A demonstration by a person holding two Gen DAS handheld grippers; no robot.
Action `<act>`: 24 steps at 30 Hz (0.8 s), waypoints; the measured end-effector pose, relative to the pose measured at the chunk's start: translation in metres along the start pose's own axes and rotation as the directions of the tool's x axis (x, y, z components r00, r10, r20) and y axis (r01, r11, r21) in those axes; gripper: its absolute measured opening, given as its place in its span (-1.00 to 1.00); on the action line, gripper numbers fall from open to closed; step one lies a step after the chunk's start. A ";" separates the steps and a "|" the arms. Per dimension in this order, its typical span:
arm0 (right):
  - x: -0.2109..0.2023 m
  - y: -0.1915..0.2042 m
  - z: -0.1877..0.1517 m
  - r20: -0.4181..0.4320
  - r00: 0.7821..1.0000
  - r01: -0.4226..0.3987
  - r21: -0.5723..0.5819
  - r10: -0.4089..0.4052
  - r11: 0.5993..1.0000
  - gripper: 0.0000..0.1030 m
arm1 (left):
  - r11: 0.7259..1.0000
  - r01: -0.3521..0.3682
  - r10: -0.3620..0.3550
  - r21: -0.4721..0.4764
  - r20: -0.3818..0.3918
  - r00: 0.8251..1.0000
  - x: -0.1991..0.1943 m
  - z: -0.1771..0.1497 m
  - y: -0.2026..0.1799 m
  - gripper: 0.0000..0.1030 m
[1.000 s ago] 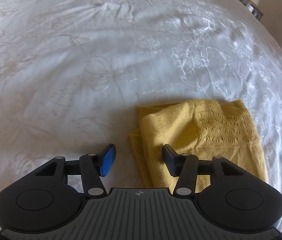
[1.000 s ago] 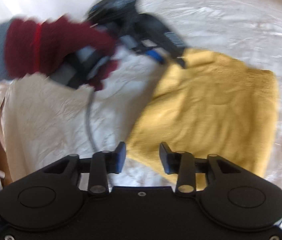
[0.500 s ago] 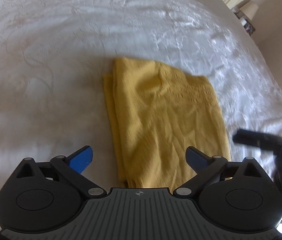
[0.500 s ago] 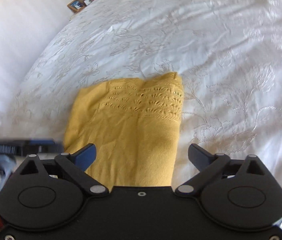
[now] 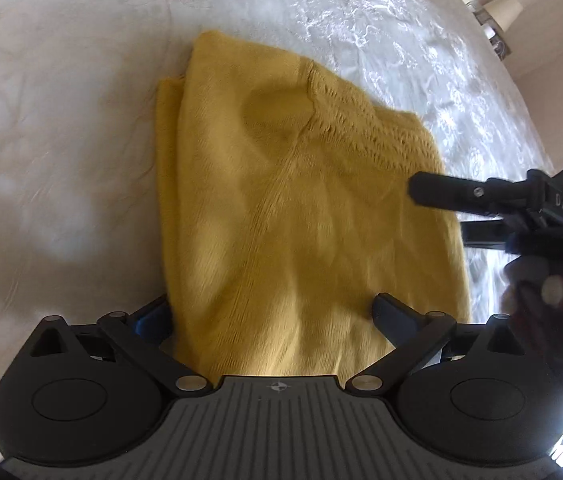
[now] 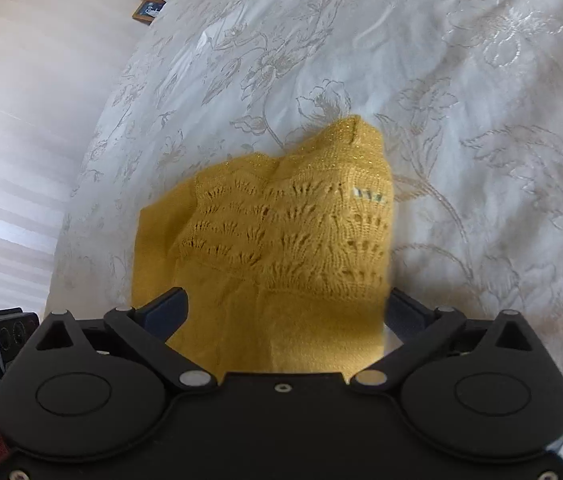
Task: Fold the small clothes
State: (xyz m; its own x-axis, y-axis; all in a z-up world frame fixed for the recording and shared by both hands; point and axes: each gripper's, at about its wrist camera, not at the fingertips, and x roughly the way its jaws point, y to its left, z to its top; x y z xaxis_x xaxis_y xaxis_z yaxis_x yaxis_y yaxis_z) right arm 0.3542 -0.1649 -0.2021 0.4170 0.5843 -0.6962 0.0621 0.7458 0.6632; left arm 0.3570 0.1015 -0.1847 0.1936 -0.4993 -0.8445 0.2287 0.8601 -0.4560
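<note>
A folded mustard-yellow knit garment [image 5: 301,208] lies flat on the white embroidered bedspread [image 5: 61,140]. My left gripper [image 5: 271,314] is open wide, with its jaws on either side of the garment's near edge. My right gripper [image 6: 285,308] is also open wide and straddles another edge of the same garment [image 6: 281,248], by its lacy patterned part. The right gripper also shows in the left wrist view [image 5: 461,192], reaching in from the right over the garment's edge.
The bedspread [image 6: 461,120] stretches around the garment on all sides. A lamp [image 5: 501,10] stands on a side table beyond the bed's far right. A picture frame [image 6: 147,10] sits by the wall beyond the bed. A red-gloved hand [image 5: 541,292] holds the right gripper.
Both grippers have opened wide and come down close to the garment, each now straddling an edge. The right gripper has swung round from facing the left hand.
</note>
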 end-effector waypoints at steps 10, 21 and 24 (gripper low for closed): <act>0.015 -0.001 0.012 0.004 0.995 -0.096 0.021 0.096 0.995 1.00 | 0.999 0.048 -0.048 0.023 0.014 0.999 0.006 0.009 -0.001 0.98; -0.004 0.026 0.003 0.011 0.997 0.072 -0.088 -0.071 0.994 -0.15 | 0.998 0.060 -0.060 -0.010 0.027 0.998 -0.017 0.005 -0.003 -0.42; -0.020 0.048 -0.003 0.042 0.996 0.087 -0.124 -0.082 0.988 -0.17 | 0.997 0.072 -0.072 -0.007 0.045 0.996 -0.028 0.002 -0.019 -0.44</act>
State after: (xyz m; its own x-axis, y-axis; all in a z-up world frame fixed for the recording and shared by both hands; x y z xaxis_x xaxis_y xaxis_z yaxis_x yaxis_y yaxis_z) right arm 0.3459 -0.1403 -0.1574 0.4477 0.5071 -0.7365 -0.0145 0.8276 0.5611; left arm 0.3491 0.0995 -0.1518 0.2194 -0.5639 -0.7961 0.2354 0.8225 -0.5178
